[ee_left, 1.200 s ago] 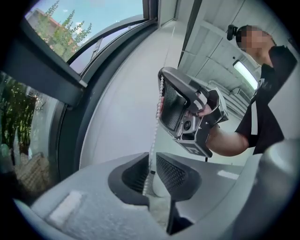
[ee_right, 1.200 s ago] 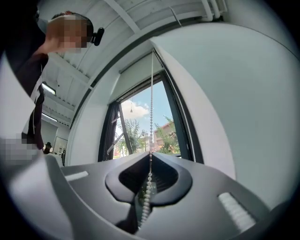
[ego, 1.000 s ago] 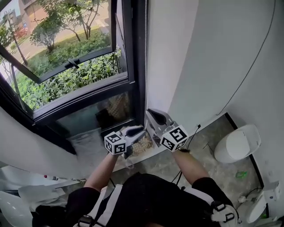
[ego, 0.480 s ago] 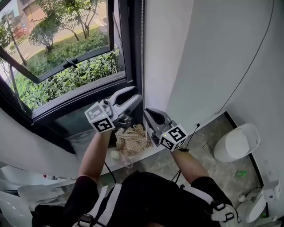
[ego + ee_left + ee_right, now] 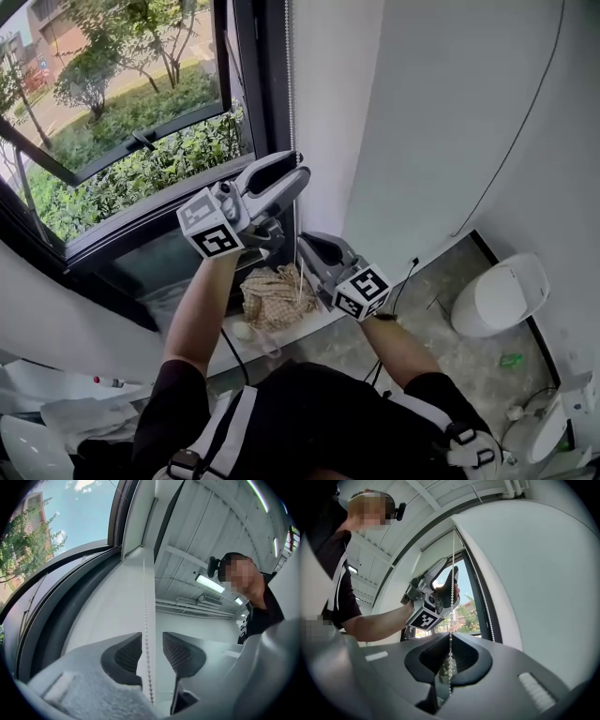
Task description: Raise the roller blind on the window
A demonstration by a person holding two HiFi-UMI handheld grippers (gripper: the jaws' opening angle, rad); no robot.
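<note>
A white bead chain [image 5: 287, 75] hangs beside the dark window frame [image 5: 251, 84]. My left gripper [image 5: 284, 178] is raised on it, above the right one. In the left gripper view the chain [image 5: 146, 616] runs between the left gripper's [image 5: 151, 641] open pads without being pressed. Lower down, my right gripper [image 5: 312, 247] is shut on the same strand. The right gripper view shows its jaws [image 5: 449, 660] pinching the chain [image 5: 452, 611], with the left gripper [image 5: 438, 595] higher up. A second strand [image 5: 485, 603] hangs free along the frame. A pale panel, maybe the blind [image 5: 438, 550], covers the window's top.
A white wall [image 5: 422, 122] stands right of the window, with a thin cable [image 5: 525, 141] running down it. A crumpled beige cloth [image 5: 275, 295] lies on the ledge below my grippers. A white toilet [image 5: 497, 295] stands on the floor at right. Greenery shows outside.
My left gripper has risen from beside the right gripper to a spot higher on the chain, and its jaws have opened. The right gripper has barely moved and stays closed on the chain.
</note>
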